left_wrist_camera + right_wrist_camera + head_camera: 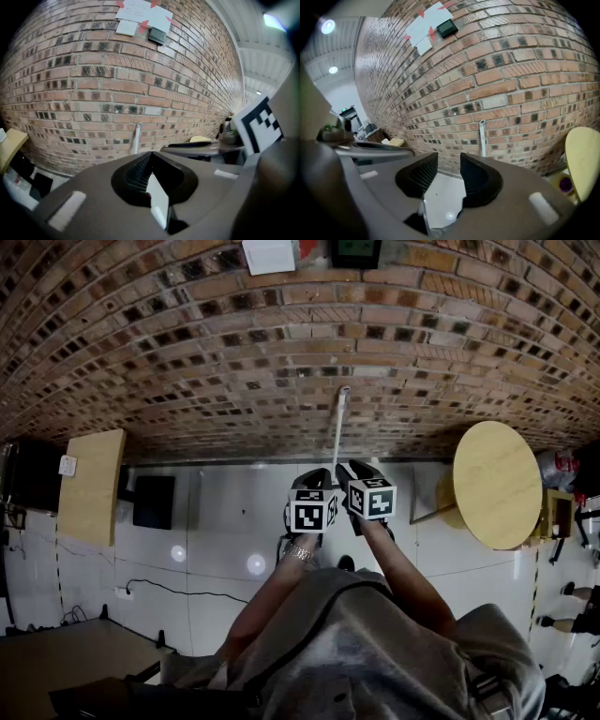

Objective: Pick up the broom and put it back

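Holds left tongs [151,153] clenched empty, right tongs [449,158] released, facing broom [337,432] propped against brick wall [187,352]; print on papers [140,16] too small to read.

Item count:

- Broom [339,427]: one.
- Grippers: two, the left gripper [150,155] and the right gripper [449,163].
- Marker cubes: two, the left cube [312,511] and the right cube [372,499].
- Tables: two, one round table [497,486] and one rectangular table [91,486].
- Black box [153,502] on the floor: one.
- Dark wall unit [157,34]: one.
- Floor cable [164,591]: one.
- Paper sheets [140,16]: overlapping, so the number cannot be determined.
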Demonstrator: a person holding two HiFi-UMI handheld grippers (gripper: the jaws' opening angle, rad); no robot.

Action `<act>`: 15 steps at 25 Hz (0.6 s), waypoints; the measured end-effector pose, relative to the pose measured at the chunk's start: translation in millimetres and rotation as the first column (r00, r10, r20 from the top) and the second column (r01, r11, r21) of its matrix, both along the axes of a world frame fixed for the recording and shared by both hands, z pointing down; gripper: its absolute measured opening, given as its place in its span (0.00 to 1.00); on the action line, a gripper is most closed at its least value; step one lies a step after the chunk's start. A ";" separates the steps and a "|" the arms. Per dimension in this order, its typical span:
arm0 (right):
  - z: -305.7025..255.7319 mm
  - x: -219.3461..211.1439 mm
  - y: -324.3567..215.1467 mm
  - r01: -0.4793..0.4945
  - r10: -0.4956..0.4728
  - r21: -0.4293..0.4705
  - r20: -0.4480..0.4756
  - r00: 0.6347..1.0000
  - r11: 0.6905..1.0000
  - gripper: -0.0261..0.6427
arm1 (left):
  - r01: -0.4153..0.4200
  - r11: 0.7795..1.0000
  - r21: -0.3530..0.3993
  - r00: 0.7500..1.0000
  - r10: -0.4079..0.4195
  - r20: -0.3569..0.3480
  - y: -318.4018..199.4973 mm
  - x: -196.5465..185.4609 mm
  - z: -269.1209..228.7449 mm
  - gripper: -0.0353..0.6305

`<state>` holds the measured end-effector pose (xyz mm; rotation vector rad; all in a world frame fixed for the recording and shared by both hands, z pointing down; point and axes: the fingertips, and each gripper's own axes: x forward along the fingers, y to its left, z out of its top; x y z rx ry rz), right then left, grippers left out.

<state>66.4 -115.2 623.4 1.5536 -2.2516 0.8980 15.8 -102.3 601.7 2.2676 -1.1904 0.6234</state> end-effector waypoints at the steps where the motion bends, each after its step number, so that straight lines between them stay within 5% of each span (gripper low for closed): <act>1: 7.6 -0.3 -18.7 -0.019 0.019 -0.009 -0.008 1.000 1.000 0.23 | 0.007 1.000 0.008 1.000 -0.007 -0.004 -13.8 -10.0 -4.5 0.06; 8: 58.1 12.1 -146.2 -0.108 0.100 -0.088 -0.089 0.991 0.990 0.27 | 0.053 0.999 0.004 0.999 -0.053 0.013 -105.9 -66.5 -11.7 0.06; 15: 156.3 35.6 -210.4 -0.092 0.002 -0.308 -0.281 0.960 0.947 0.29 | 0.012 0.999 -0.048 1.000 -0.012 0.002 -125.2 -68.1 2.5 0.06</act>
